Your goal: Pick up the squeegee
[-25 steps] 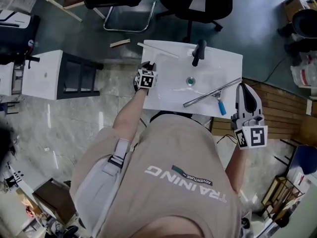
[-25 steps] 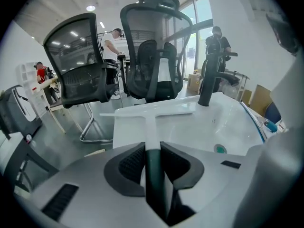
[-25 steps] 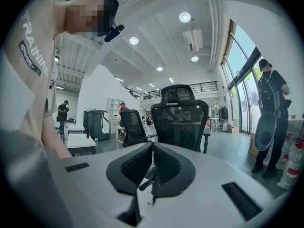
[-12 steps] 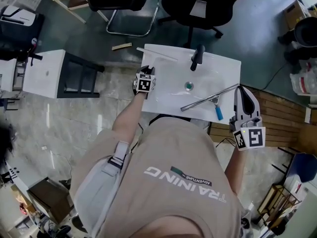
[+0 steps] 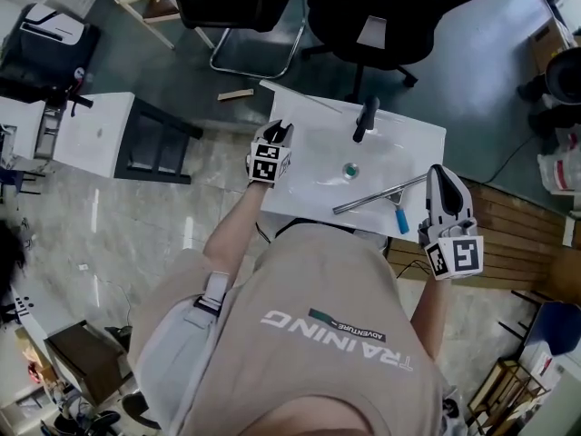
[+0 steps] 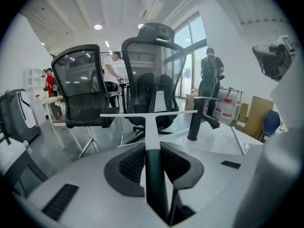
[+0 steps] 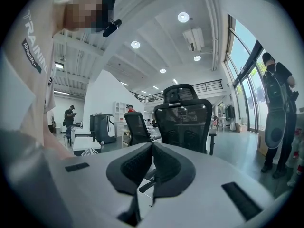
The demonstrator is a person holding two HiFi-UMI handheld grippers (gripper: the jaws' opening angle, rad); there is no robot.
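Sink (image 5: 413, 121) beside open floor (image 5: 136, 225) | left gripper (image 6: 153, 148) fingers clamp white squeegee (image 6: 151, 127) | right gripper (image 7: 152, 146) fingers together (empty)

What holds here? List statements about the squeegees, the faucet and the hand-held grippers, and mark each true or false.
1. The left hand-held gripper grips the white squeegee by its black handle. True.
2. The right hand-held gripper holds the blue-handled squeegee. False: its jaws are together and empty; that squeegee lies on the basin.
3. The faucet is black. True.
4. The blue-handled squeegee leans against the faucet. False: it lies flat, apart from it.
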